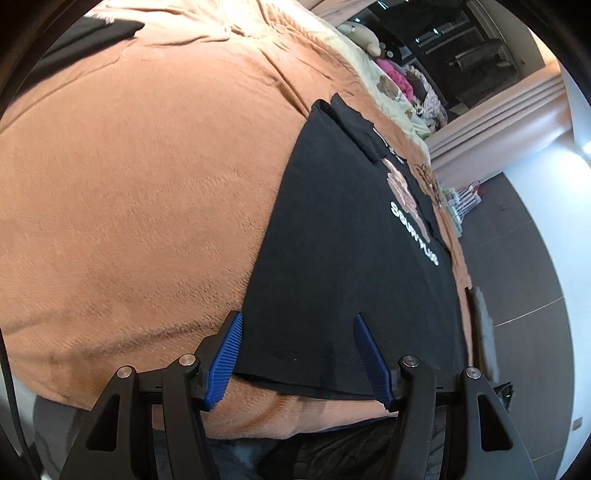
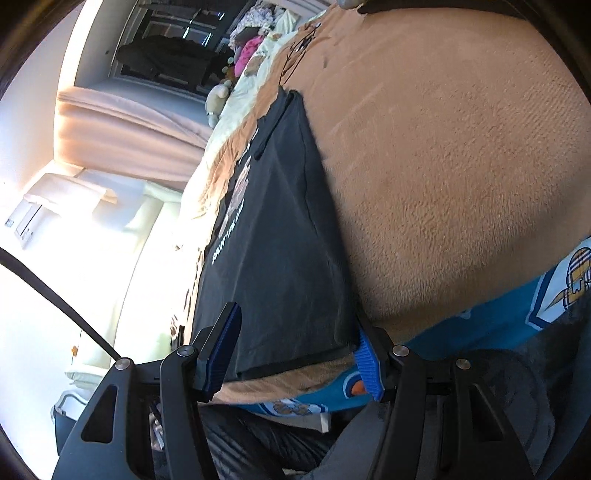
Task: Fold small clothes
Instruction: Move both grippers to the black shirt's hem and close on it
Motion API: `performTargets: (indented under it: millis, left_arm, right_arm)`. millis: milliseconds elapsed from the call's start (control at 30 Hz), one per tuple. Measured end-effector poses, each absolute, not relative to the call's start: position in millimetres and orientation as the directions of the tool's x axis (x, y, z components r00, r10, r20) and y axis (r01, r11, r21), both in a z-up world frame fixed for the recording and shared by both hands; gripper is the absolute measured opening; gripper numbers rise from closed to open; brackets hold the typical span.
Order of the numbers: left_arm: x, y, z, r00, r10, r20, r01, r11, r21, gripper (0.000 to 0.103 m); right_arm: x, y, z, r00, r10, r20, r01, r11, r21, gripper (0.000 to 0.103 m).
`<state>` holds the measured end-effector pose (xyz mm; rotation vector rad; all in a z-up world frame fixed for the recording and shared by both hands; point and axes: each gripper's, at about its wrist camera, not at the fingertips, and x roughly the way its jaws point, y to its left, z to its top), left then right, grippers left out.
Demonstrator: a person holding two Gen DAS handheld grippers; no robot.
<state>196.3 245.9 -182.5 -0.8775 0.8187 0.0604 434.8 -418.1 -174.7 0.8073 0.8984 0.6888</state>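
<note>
A black T-shirt [image 1: 351,240] with a pink and white print [image 1: 406,199] lies flat on an orange fleece blanket [image 1: 147,184], its sides folded in to a long strip. My left gripper [image 1: 297,319] is open just above the near hem. Its left blue pad [image 1: 225,362] sits at the shirt's left corner, and the other pad is over the cloth. In the right wrist view the same black T-shirt [image 2: 280,240] runs away from me. My right gripper [image 2: 297,321] is open over the near hem, one fingertip [image 2: 365,354] at the shirt's right corner. Neither gripper's pads press the cloth.
Another black garment [image 1: 92,29] lies at the blanket's far left. Blue printed fabric [image 2: 480,328] shows at the near edge of the orange blanket [image 2: 443,166]. Stuffed toys and pink items [image 1: 395,77] sit at the bed's far end. Dark floor [image 1: 517,258] lies beside the bed.
</note>
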Motion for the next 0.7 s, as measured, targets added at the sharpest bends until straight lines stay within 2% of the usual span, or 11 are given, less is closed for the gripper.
performTargets:
  millis: [167,433,500,567,633,700]
  left_arm:
    - [187.8,247.3,-184.4,0.723,-0.317,-0.613,-0.347,0.601,-0.72,0.063]
    - [188.9,244.3,-190.9,0.751,-0.37,-0.547,-0.312,0.531,-0.788,0.063]
    - [190.8,242.0,-191.1,0.763,-0.377,-0.526,-0.3,0.514,-0.803,0.063]
    - [193.1,239.8,-189.8,0.777,-0.391,-0.493,-0.275,0.493,-0.825,0.062]
    - [195.9,239.1,-189.1,0.776,-0.379,-0.504,-0.284,0.504,-0.816,0.061]
    - [201.1,237.2,-187.9,0.76,-0.344,-0.551,-0.317,0.543,-0.777,0.054]
  right_arm:
    - [427.3,-412.3,-168.3,0.502,0.757,-0.418,-0.155,0.555,0.817,0.046]
    - [417.9,-384.7,-159.9,0.534,0.713,-0.454,-0.115,0.593,0.797,0.041]
    - [414.0,-380.6,-152.6,0.535,0.717,-0.446,-0.125,0.59,0.798,0.033]
    - [408.7,-377.5,-147.6,0.554,0.725,-0.409,-0.144,0.567,0.811,0.031]
    - [405.2,-380.2,-153.1,0.555,0.71,-0.432,-0.136,0.591,0.795,0.031]
    - [406.7,-373.9,-156.9,0.541,0.697,-0.471,-0.115,0.616,0.779,0.031]
